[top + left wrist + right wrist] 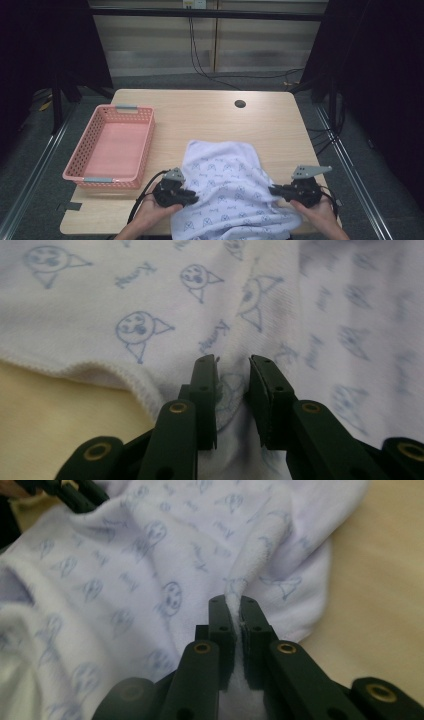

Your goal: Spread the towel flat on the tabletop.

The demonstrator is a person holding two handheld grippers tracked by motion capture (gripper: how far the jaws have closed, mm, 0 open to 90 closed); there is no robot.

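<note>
At 6 o'clock on the table [210, 112], the cloth [227, 187] is pinched tight by the right gripper [233, 611]. A fold is bracketed by the left gripper [234, 371], jaws narrowly apart, not clamped. Folding is judged barely begun; the basket [80, 150] at 9 o'clock is unfilled.

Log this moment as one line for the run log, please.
cloth: spread on table | right tongs: pinching a cloth fold | left tongs: cloth between jaws, gap visible | basket: left, empty
</note>
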